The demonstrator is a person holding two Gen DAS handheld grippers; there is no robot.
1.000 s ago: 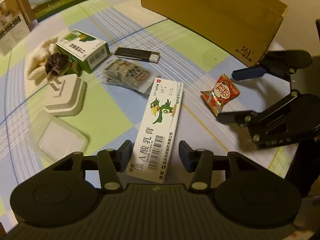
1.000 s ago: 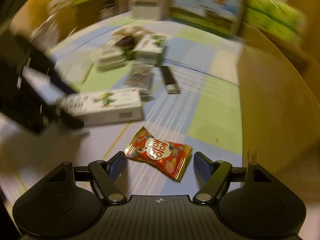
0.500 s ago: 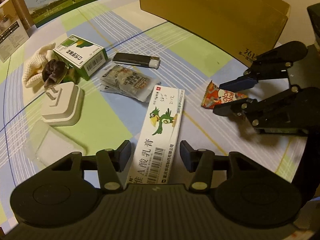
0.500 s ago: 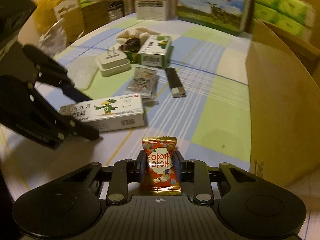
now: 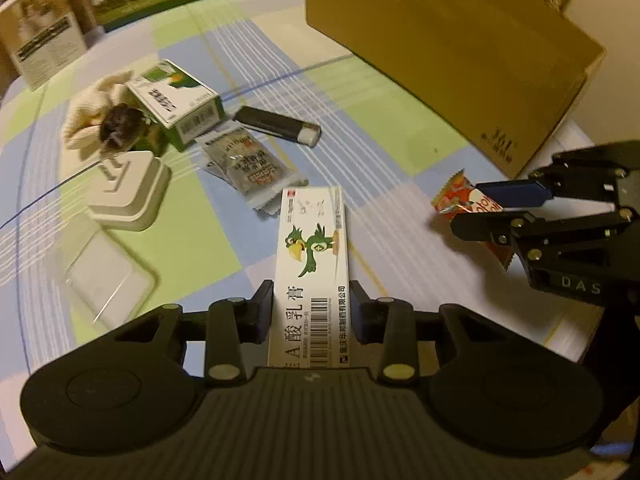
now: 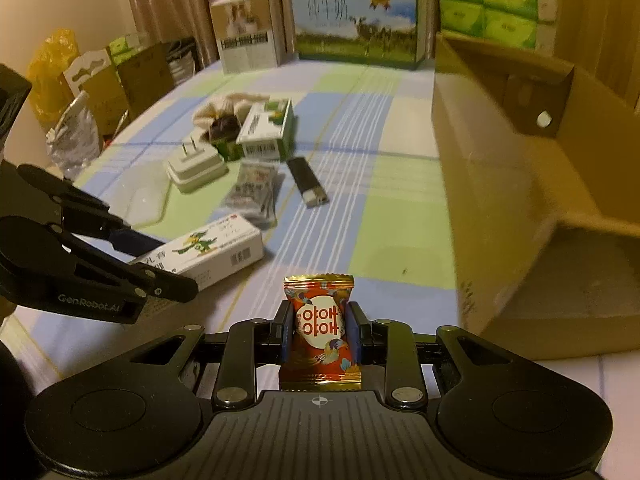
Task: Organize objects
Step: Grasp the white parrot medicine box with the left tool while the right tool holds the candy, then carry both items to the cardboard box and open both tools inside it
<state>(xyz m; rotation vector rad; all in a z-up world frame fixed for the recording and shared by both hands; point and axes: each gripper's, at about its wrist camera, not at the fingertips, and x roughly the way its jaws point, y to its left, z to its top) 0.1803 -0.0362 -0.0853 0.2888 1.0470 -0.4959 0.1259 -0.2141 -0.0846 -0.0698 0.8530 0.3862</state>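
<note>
Meanwhile, the right gripper (image 6: 319, 336) pinches a red candy packet (image 6: 319, 330). The left gripper (image 5: 311, 314) has just been closing around a white ointment box (image 5: 310, 268), seemingly touching it.

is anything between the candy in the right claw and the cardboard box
Nothing visible. The right claw grips the red candy packet, and the cardboard box stands open just to its right, with only bare tablecloth between them.

At the bottom centre, the left gripper (image 5: 311, 316) is closing its fingers (image 5: 262, 312) on a long white ointment box (image 5: 310, 264) lying on the checked bench (image 5: 392, 152). At right, the right gripper (image 5: 476, 210) is pinching a red candy packet (image 5: 460, 198).
</note>
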